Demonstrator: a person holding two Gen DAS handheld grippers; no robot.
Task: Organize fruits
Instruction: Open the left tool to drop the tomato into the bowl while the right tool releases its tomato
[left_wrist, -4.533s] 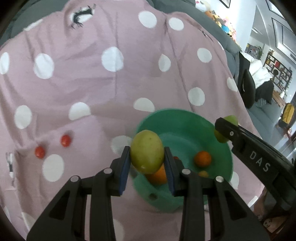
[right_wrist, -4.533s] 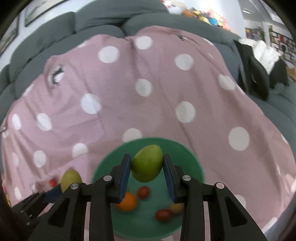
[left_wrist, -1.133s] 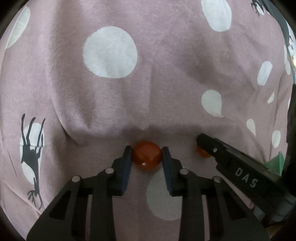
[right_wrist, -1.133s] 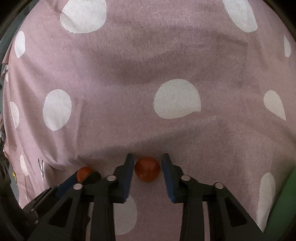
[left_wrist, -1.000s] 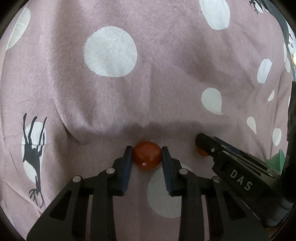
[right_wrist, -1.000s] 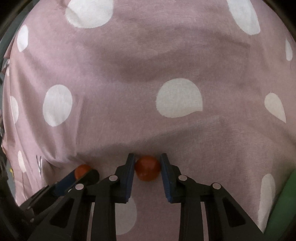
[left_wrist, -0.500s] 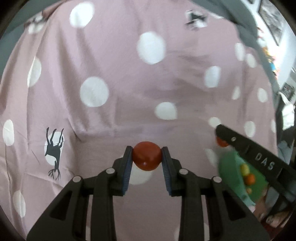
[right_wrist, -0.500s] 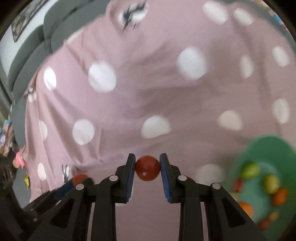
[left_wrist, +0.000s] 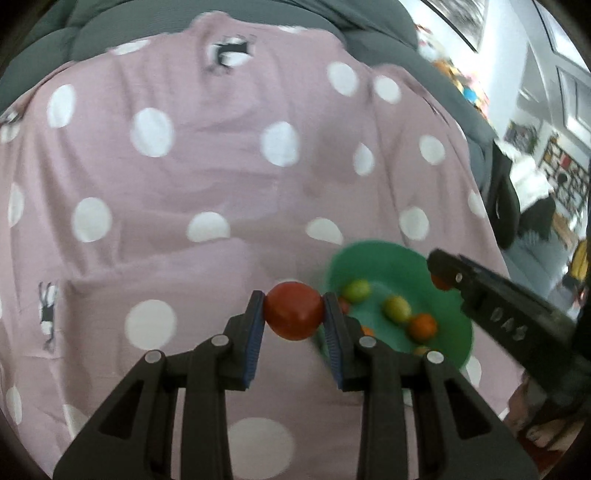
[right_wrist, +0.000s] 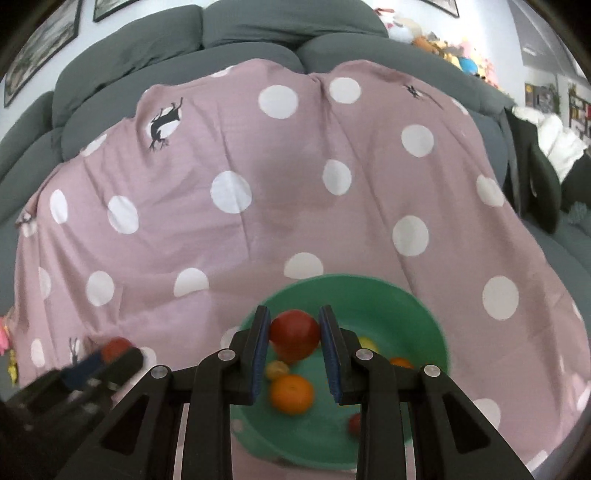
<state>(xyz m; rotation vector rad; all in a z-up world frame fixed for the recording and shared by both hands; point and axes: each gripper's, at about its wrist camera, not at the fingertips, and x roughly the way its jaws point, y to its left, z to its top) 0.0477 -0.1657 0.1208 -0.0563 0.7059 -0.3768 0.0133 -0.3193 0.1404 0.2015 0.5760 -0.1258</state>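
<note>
Tomatoes sit one in each of your grippers: your left gripper (left_wrist: 294, 312) is clamped on a red tomato (left_wrist: 293, 309) held above the pink dotted cloth (left_wrist: 207, 177), just left of the green bowl (left_wrist: 399, 266). Your right gripper (right_wrist: 294, 334) pinches a second red tomato (right_wrist: 294, 333) directly over that bowl (right_wrist: 417, 314). Inside the bowl lie an orange (right_wrist: 291, 393), two yellow-green fruits (left_wrist: 396, 308) and smaller red pieces. The cloth is draped over a grey sofa (right_wrist: 236, 33).
</note>
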